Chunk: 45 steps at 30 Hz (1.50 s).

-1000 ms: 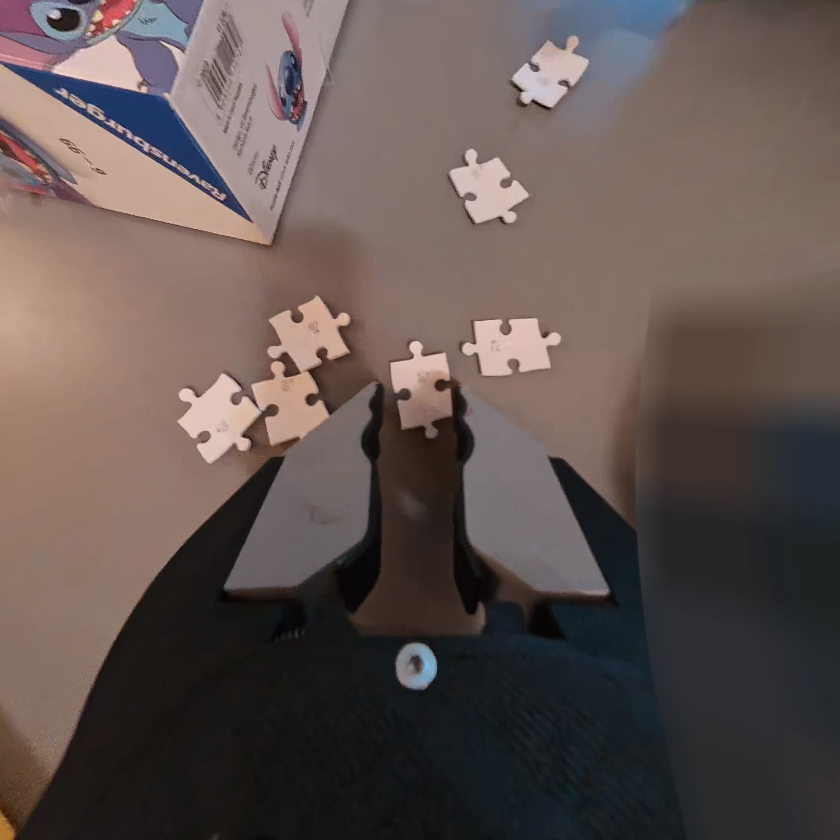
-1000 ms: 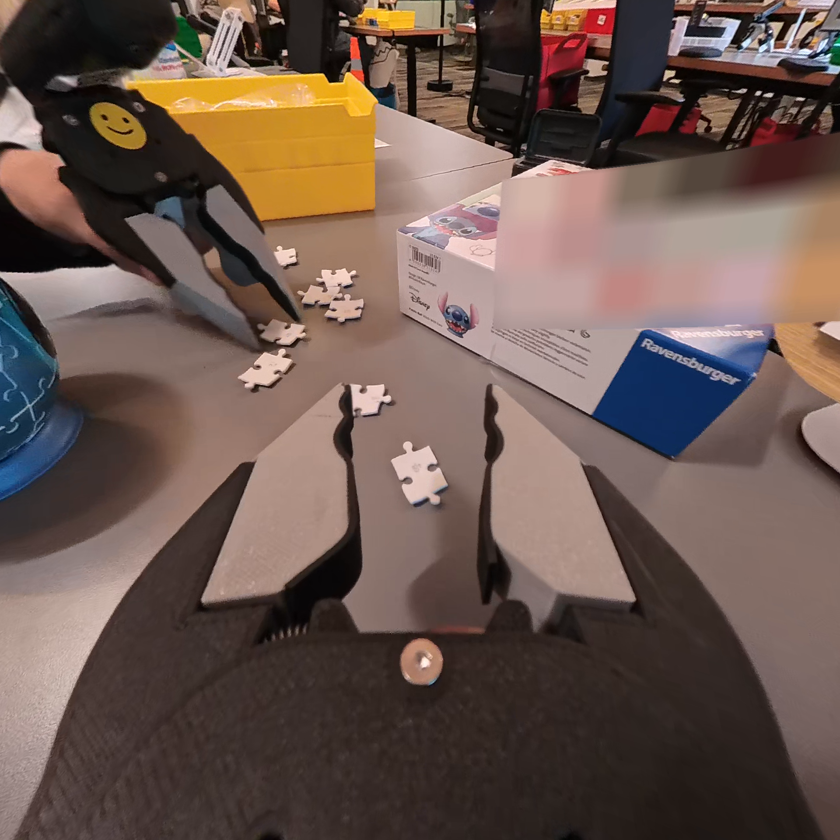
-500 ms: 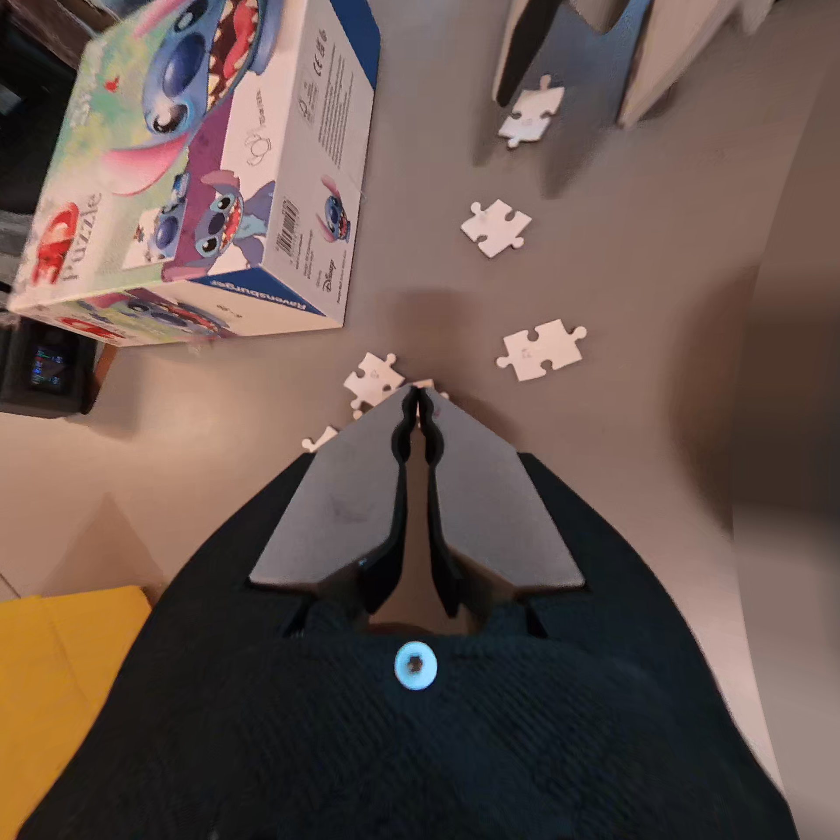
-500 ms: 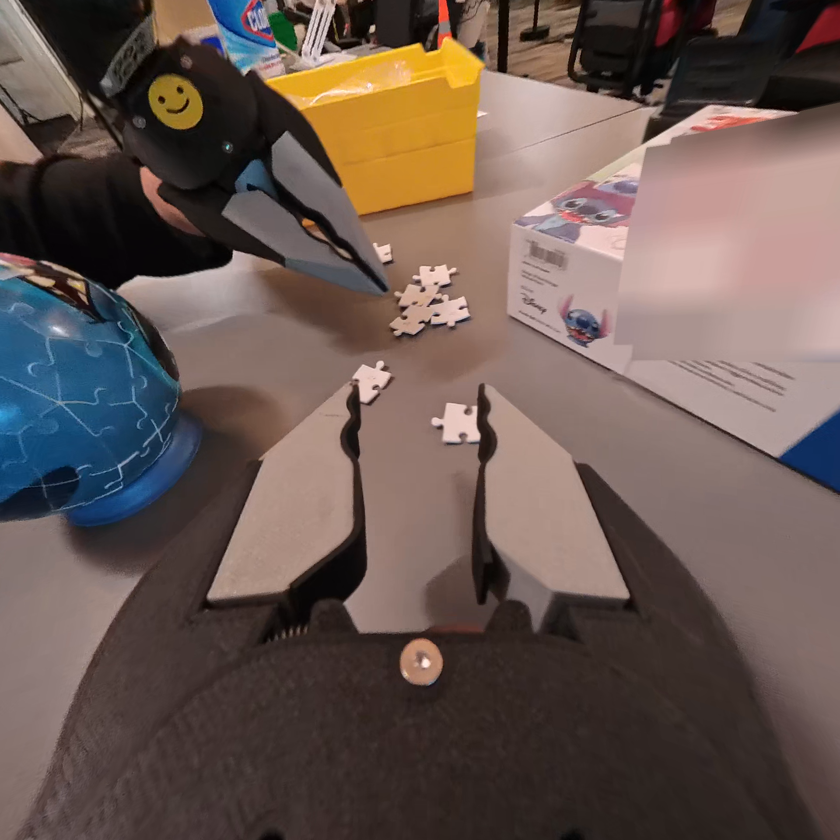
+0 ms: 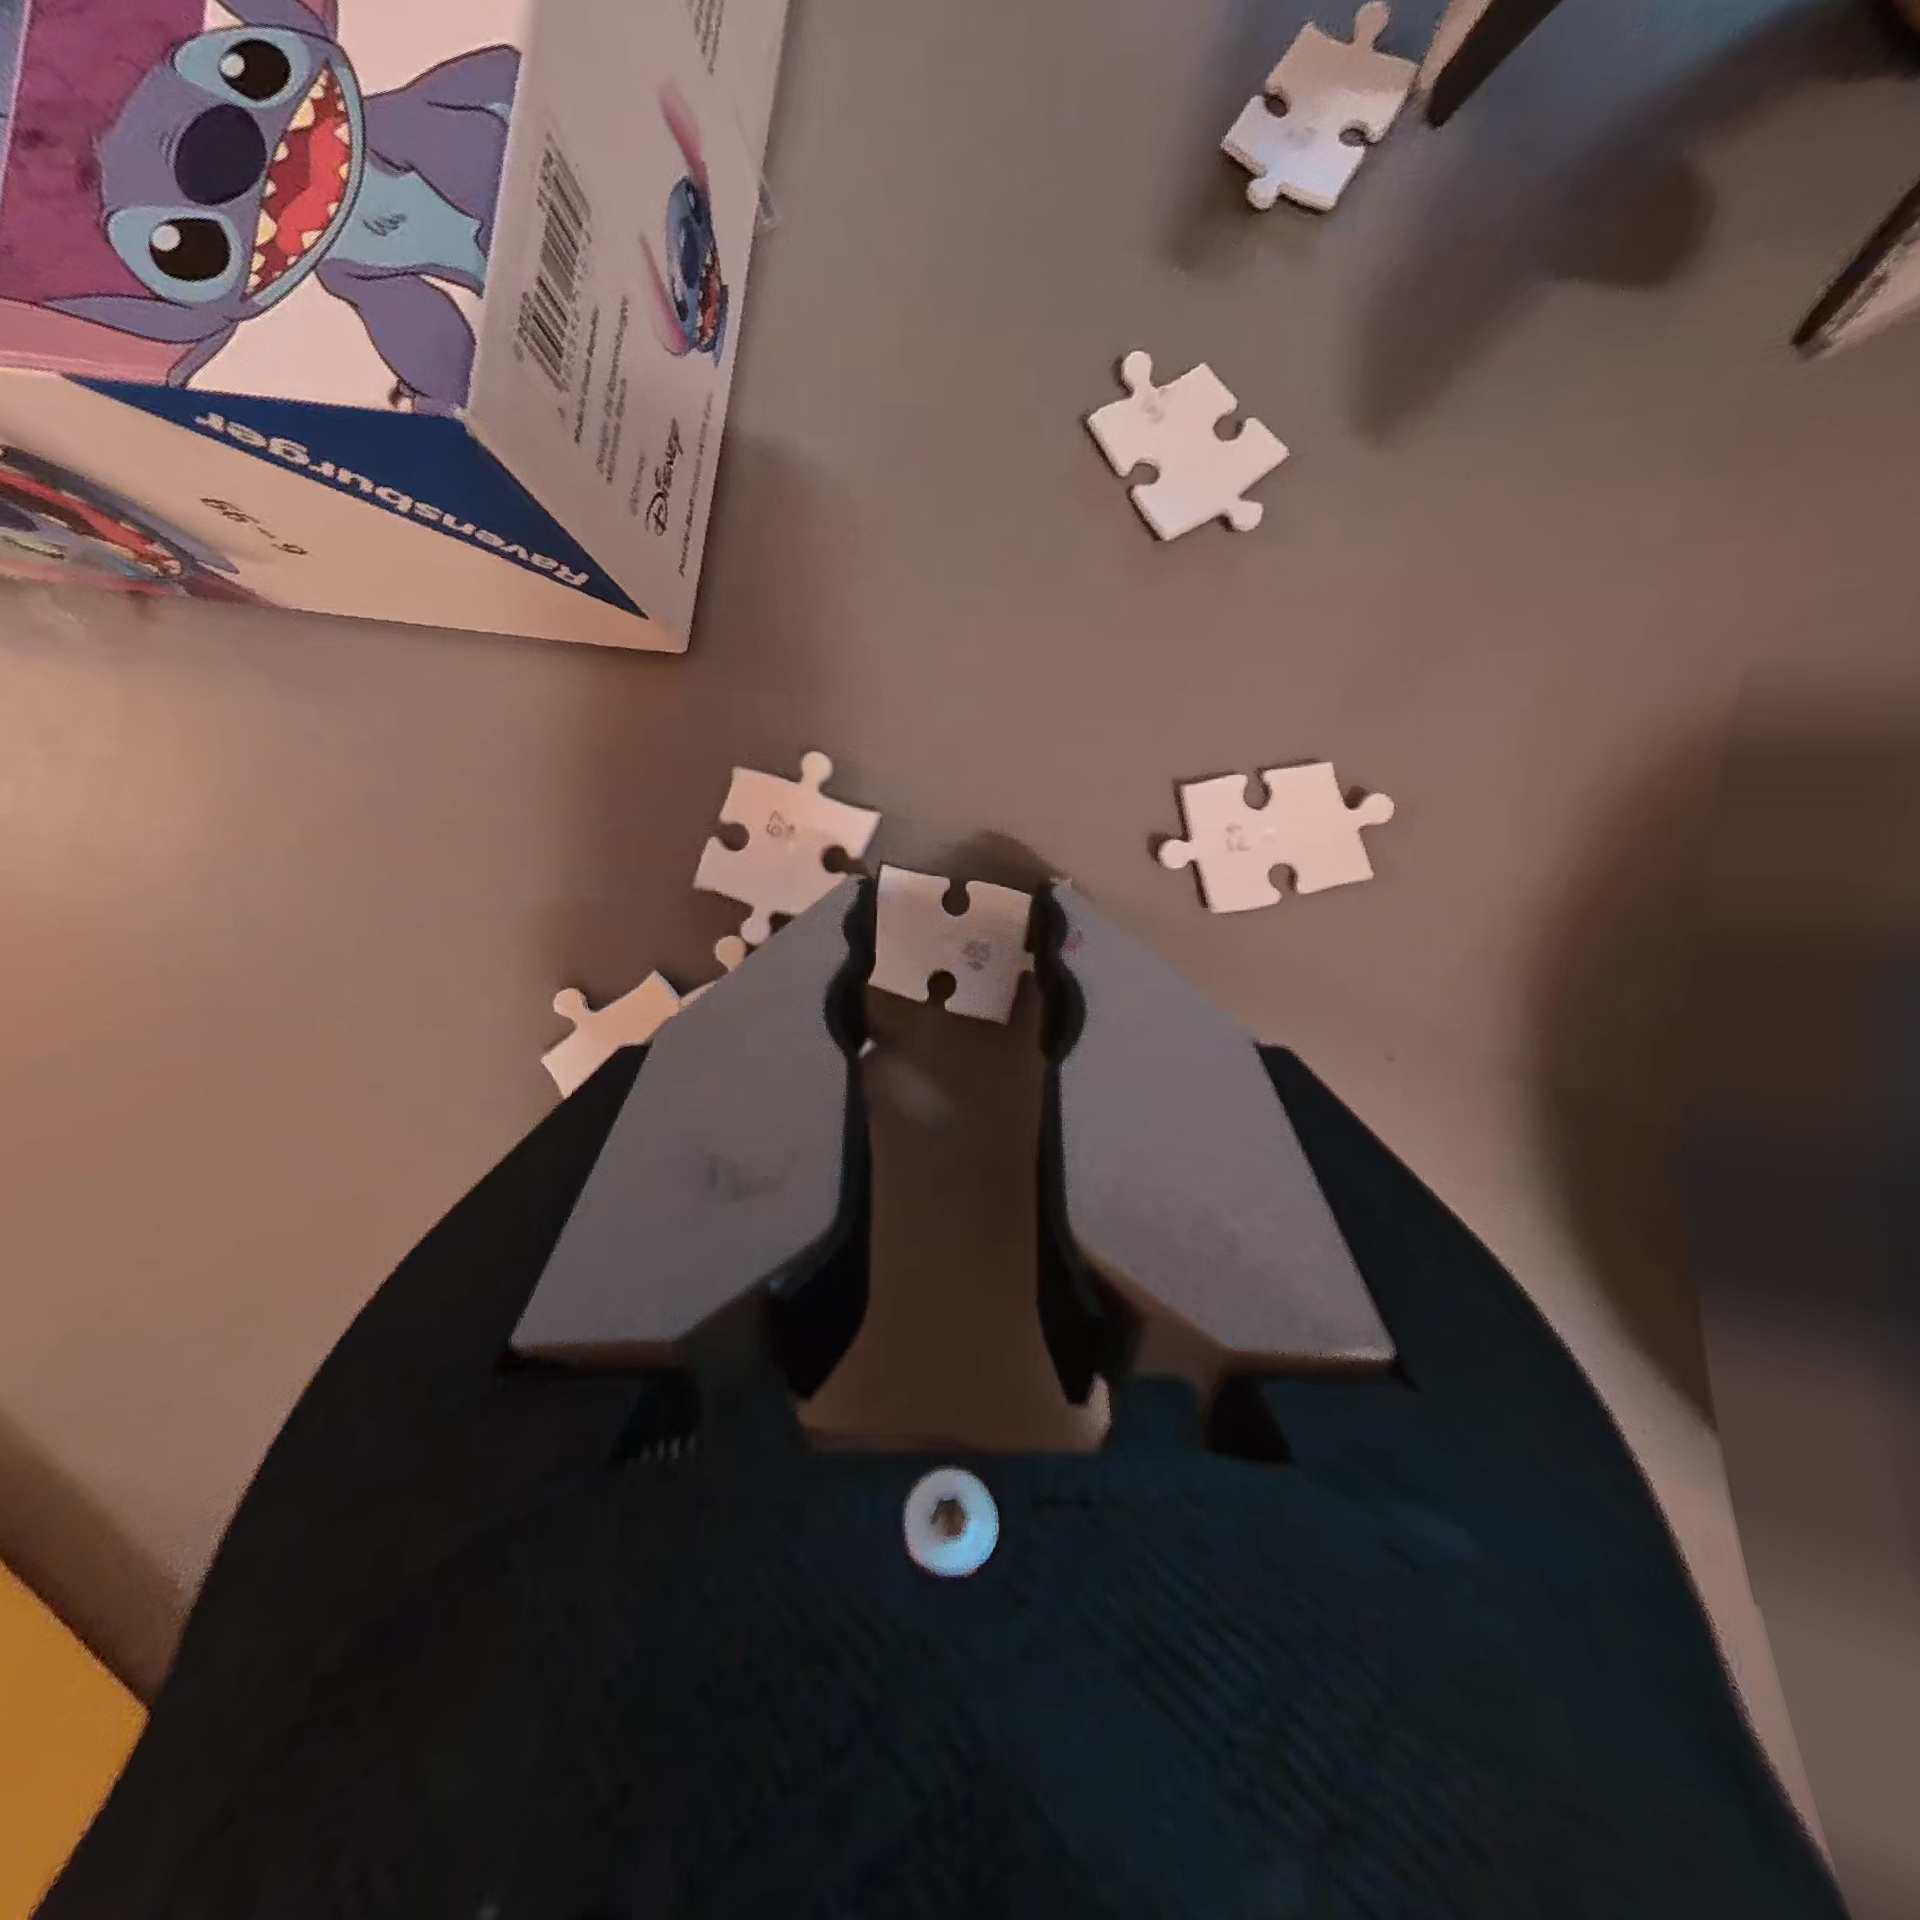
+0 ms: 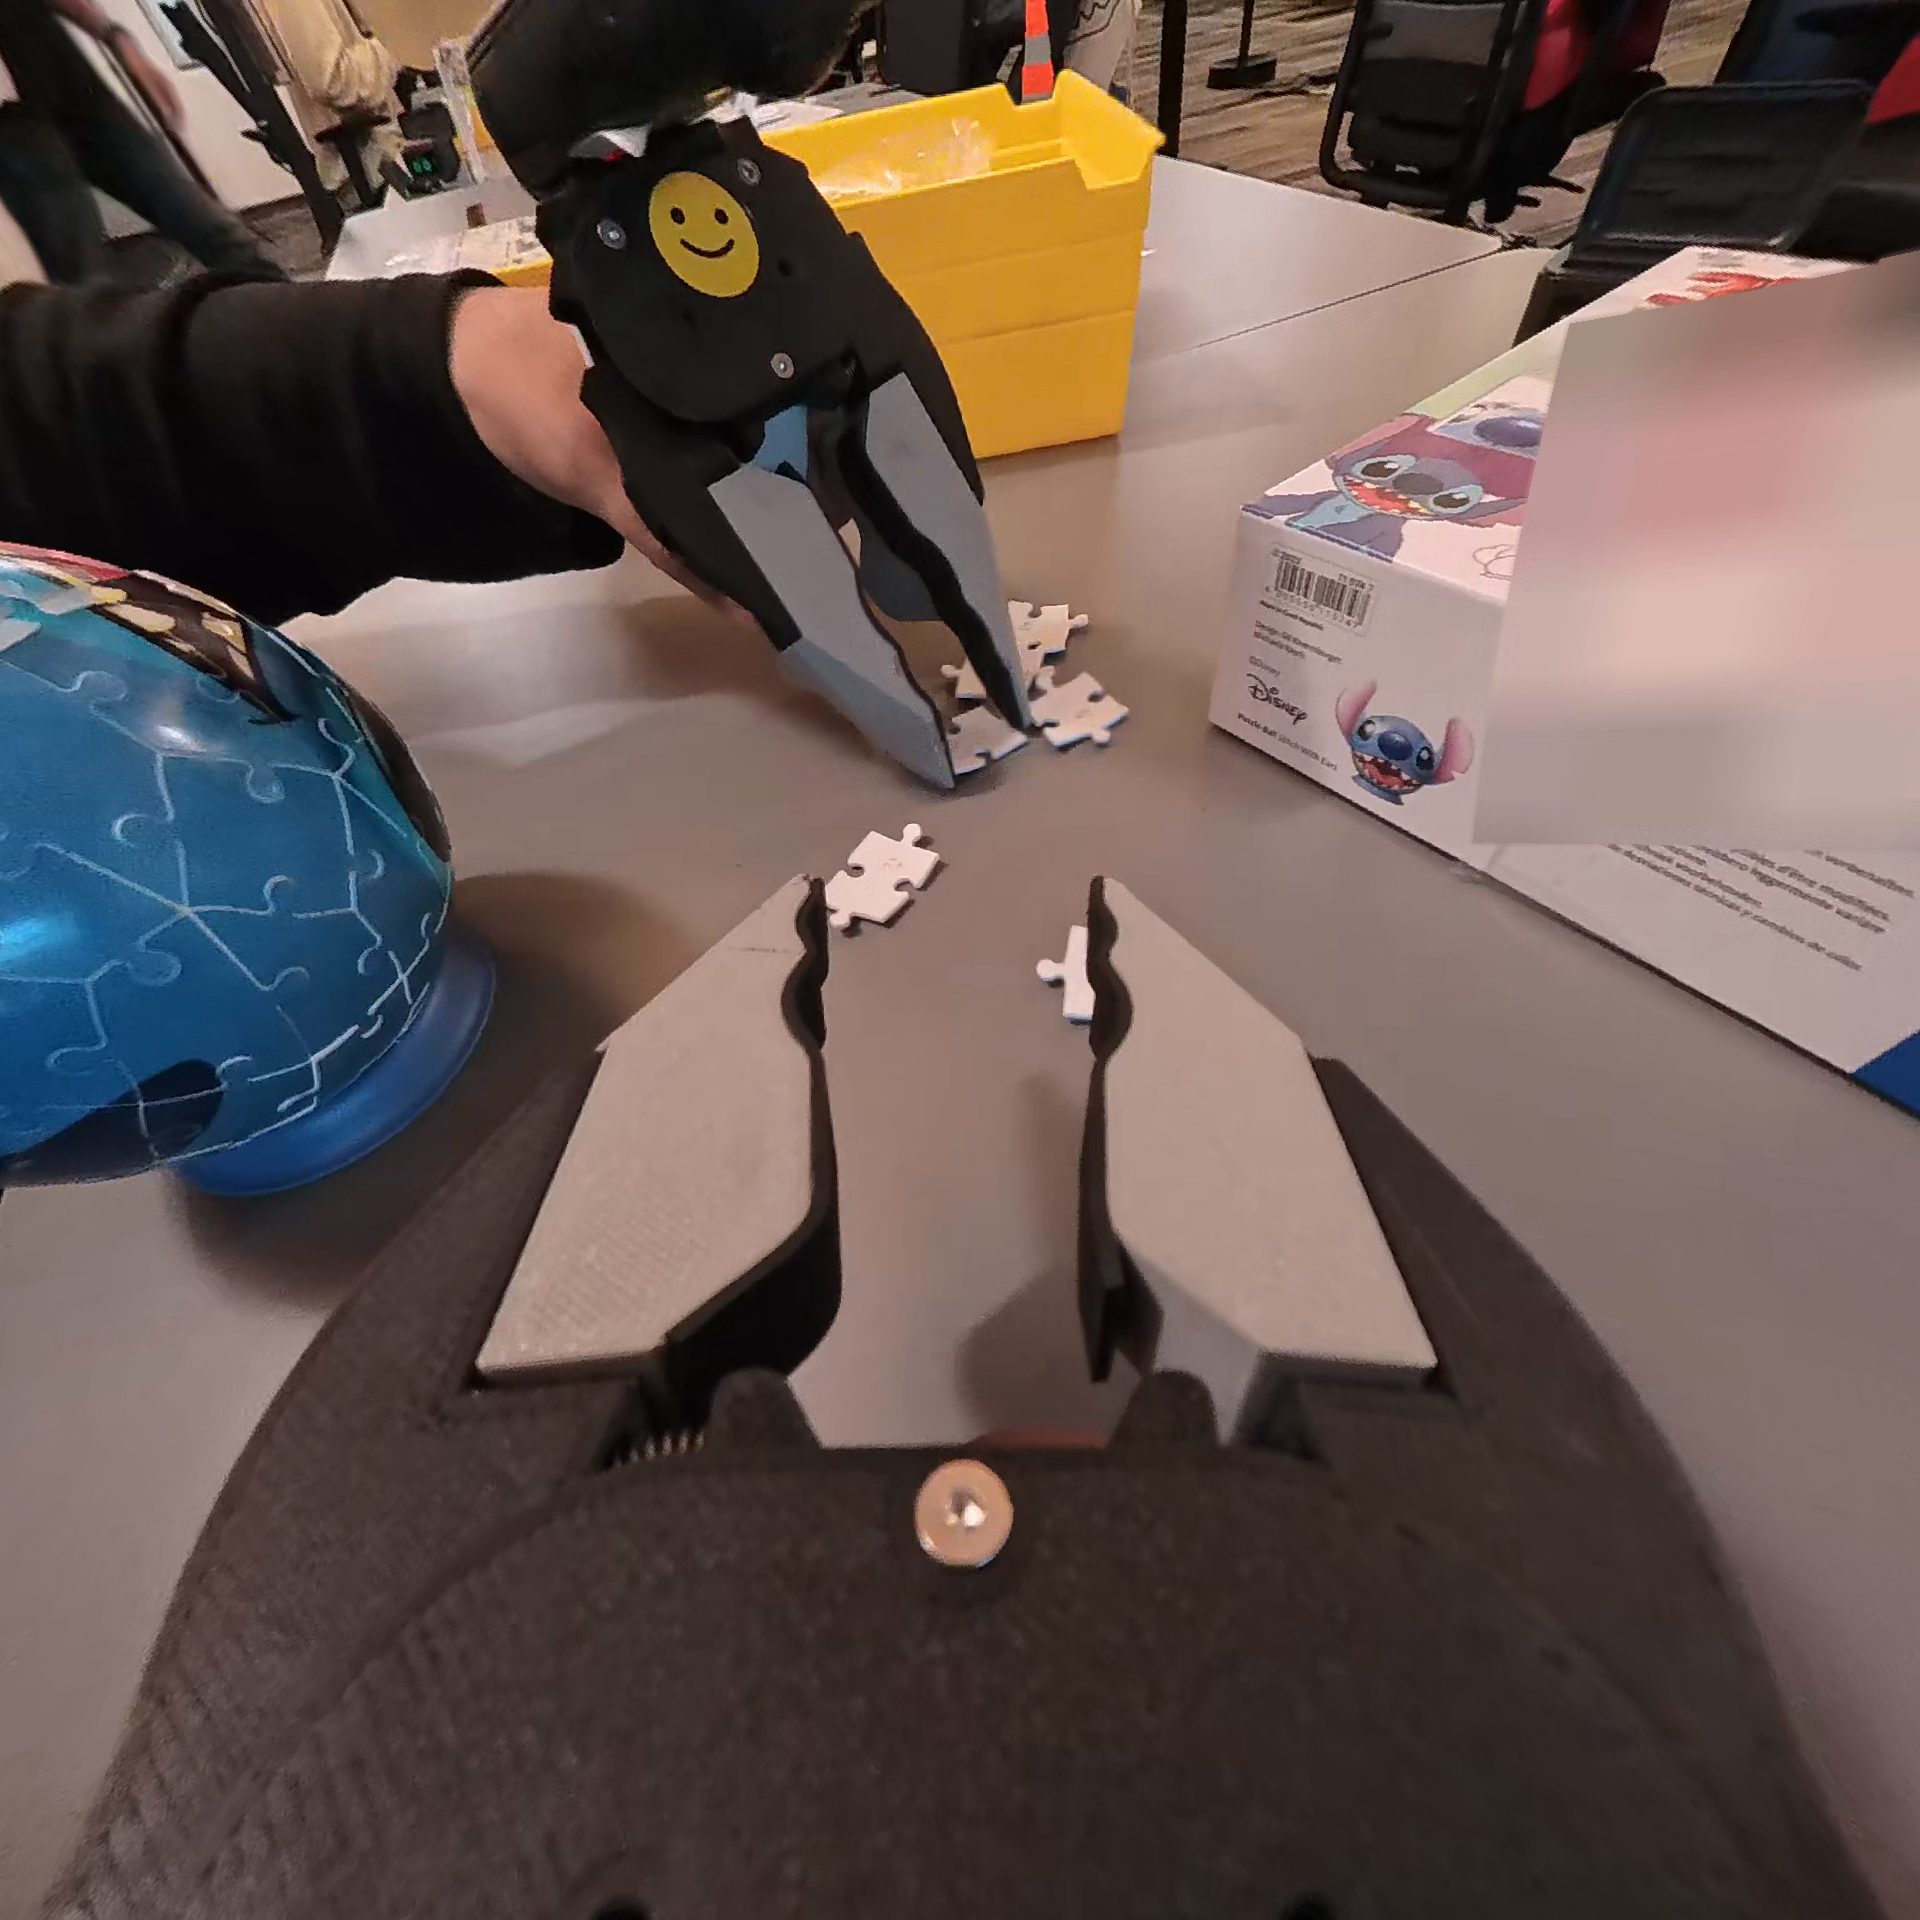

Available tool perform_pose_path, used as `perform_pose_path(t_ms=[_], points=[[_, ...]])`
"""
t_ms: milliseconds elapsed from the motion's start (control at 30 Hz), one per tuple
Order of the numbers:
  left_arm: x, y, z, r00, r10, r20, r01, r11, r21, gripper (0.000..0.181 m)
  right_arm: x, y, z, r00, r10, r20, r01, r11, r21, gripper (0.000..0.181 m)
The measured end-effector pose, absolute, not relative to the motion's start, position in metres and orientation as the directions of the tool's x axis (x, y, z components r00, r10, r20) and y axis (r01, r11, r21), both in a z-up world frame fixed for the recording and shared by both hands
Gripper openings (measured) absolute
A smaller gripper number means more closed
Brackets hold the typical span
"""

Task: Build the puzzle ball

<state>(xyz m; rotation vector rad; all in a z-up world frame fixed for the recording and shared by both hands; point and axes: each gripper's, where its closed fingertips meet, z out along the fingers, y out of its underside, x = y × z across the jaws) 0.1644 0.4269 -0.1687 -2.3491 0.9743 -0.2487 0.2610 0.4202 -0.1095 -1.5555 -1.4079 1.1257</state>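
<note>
1. We have the grey table [image 6: 1299, 312] under everything; it looks smooth, so a nudged piece could skate away from us.
2. The puzzle box [image 6: 1382, 644] sits at the far right and the yellow bin [image 6: 997, 270] farther back; neither is in our way, though a wide swing of the left arm could clip the box.
3. The blue puzzle ball [image 6: 187, 914], the thing we are building, stands on its base at the near left, partly built with a dark gap low on its side; if we press a piece in hard with nothing steadying it, we judge it could roll or pop its neighbours loose.
4. Our right gripper [image 6: 956, 914] hangs spread and empty above the table, one loose piece [image 6: 883, 862] just beyond its left tip and another [image 6: 1070, 971] against its right finger; dropping now could flick either one aside.
5. Our left gripper [image 5: 951, 914] is nipping the held piece [image 5: 956, 940] by its edges at the very tips; the hold looks shallow, so a lift or twist may let it slip or tilt.
6. The small cluster of pieces [image 6: 1049, 675] lies touching the left tips; we risk dragging one along.
</note>
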Motion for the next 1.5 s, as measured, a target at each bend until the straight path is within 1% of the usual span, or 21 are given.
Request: perform_pose_path(t_ms=[33,133,200,267,367,500,567,767,867,967,1033,1133,1200,1267,1333,1433,1500], points=[[0.163,0.428,-0.169,0.719,-0.693,-0.053,-0.589,-0.568,-0.575,0.03,0.262,0.421,-0.109,0.011,0.992,-0.128,0.339,-0.124,-0.933,0.047],[0.157,0.428,-0.167,0.715,-0.694,-0.083,-0.61,-0.562,-0.559,0.045,0.263,0.42,-0.108,0.006,0.991,-0.13,0.336,-0.125,-0.934,0.047],[0.157,0.423,-0.166,0.708,-0.704,-0.054,-0.607,-0.568,-0.556,0.046,0.263,0.419,-0.108,0.001,0.992,-0.126,0.337,-0.119,-0.934,0.046],[0.153,0.423,-0.169,0.703,-0.709,-0.055,-0.618,-0.571,-0.541,0.044,0.263,0.417,-0.107,-0.005,0.993,-0.12,0.339,-0.112,-0.934,0.047],[0.158,0.424,-0.17,0.694,-0.72,-0.005,-0.602,-0.577,-0.552,0.031,0.262,0.415,-0.107,-0.014,0.993,-0.115,0.341,-0.103,-0.934,0.047],[0.162,0.425,-0.17,0.677,-0.736,0.0,-0.622,-0.572,-0.535,0.033,0.262,0.414,-0.109,-0.019,0.993,-0.113,0.349,-0.099,-0.932,0.047],[0.164,0.426,-0.17,0.665,-0.747,-0.003,-0.631,-0.56,-0.537,0.017,0.262,0.414,-0.109,-0.02,0.993,-0.113,0.351,-0.099,-0.931,0.047],[0.167,0.423,-0.169,0.656,-0.753,-0.053,-0.641,-0.518,-0.567,0.016,0.263,0.412,-0.107,-0.025,0.991,-0.128,0.345,-0.112,-0.932,0.047],[0.165,0.419,-0.166,0.65,-0.751,-0.112,-0.662,-0.488,-0.569,0.016,0.264,0.413,-0.106,-0.016,0.991,-0.134,0.339,-0.12,-0.933,0.046],[0.168,0.419,-0.145,0.656,-0.737,-0.161,-0.643,-0.435,-0.631,0.016,0.265,0.414,-0.105,-0.01,0.989,-0.144,0.33,-0.133,-0.935,0.046],[0.175,0.421,-0.117,0.671,-0.719,-0.183,-0.592,-0.372,-0.715,0.017,0.264,0.41,-0.102,-0.023,0.987,-0.162,0.319,-0.146,-0.937,0.047],[0.196,0.415,-0.069,0.68,-0.721,-0.131,-0.442,-0.262,-0.858,0.017,0.26,0.397,-0.089,-0.078,0.977,-0.199,0.277,-0.17,-0.946,0.048],[0.208,0.411,-0.044,0.685,-0.724,-0.084,-0.336,-0.211,-0.918,0.016,0.255,0.387,-0.077,-0.116,0.97,-0.215,0.239,-0.183,-0.954,0.048],[0.217,0.408,-0.028,0.688,-0.726,-0.009,-0.236,-0.212,-0.948,0.016,0.251,0.376,-0.063,-0.154,0.961,-0.229,0.194,-0.198,-0.961,0.048],[0.229,0.402,-0.016,0.652,-0.747,0.128,-0.107,-0.258,-0.96,0.016,0.246,0.371,-0.05,-0.165,0.957,-0.239,0.15,-0.215,-0.965,0.047],[0.237,0.401,-0.001,0.612,-0.747,0.261,0.043,-0.298,-0.954,0.017,0.238,0.373,-0.037,-0.124,0.957,-0.261,0.101,-0.249,-0.963,0.047],[0.239,0.401,0.005,0.599,-0.735,0.318,0.111,-0.317,-0.942,0.017,0.235,0.373,-0.03,-0.113,0.955,-0.274,0.066,-0.268,-0.961,0.049]])
